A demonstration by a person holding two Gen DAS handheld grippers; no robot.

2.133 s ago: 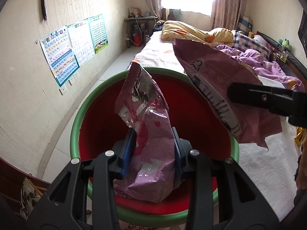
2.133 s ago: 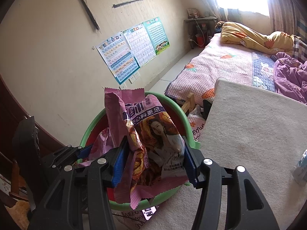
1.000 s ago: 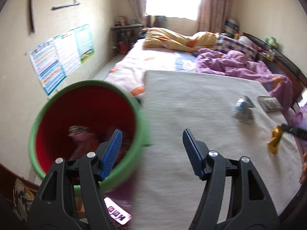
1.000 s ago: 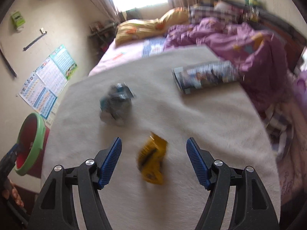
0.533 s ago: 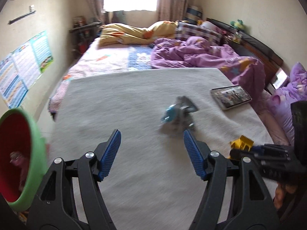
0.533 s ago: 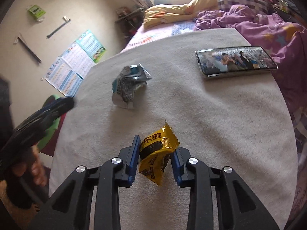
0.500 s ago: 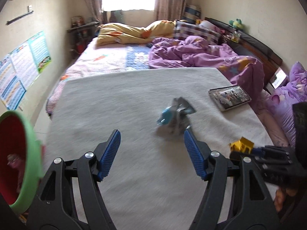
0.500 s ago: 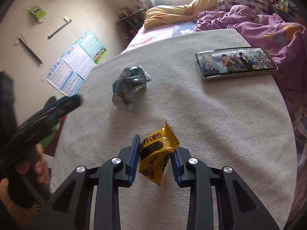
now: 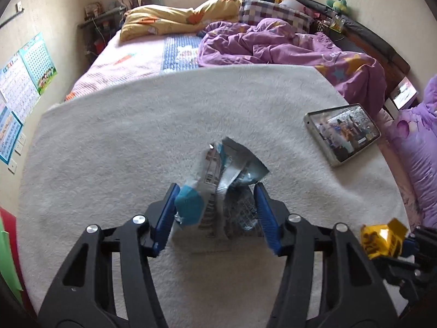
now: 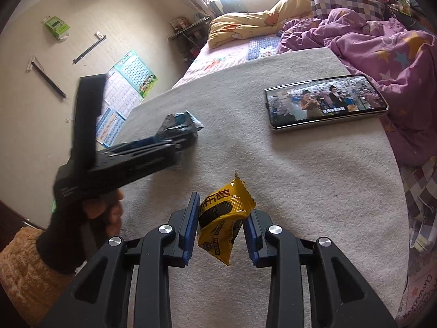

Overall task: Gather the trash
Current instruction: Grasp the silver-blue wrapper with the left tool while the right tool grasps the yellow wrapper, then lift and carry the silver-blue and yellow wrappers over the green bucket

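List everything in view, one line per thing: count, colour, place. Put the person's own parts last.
crumpled wrapper: 1, silver and blue, mid-blanket, between the closing left jaws
yellow wrapper: 1, yellow and black, clamped in the right gripper
phone: 1, screen lit, right side of blanket
blanket: 1, cream, across the bed
quilt: 1, purple, far right of bed
bin: 1, green rim, red inside, left edge
wall posters: several, blue-green, left wall
left gripper: black, blue pads
right gripper: black, blue pads
hand: 1, dark sleeve, holding the left gripper

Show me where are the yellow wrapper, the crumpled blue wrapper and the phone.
yellow wrapper [image 10: 221, 216]: right wrist view, printed front.
crumpled blue wrapper [image 9: 218, 186]: left wrist view, creased middle.
phone [image 10: 325, 101]: right wrist view, lit screen.
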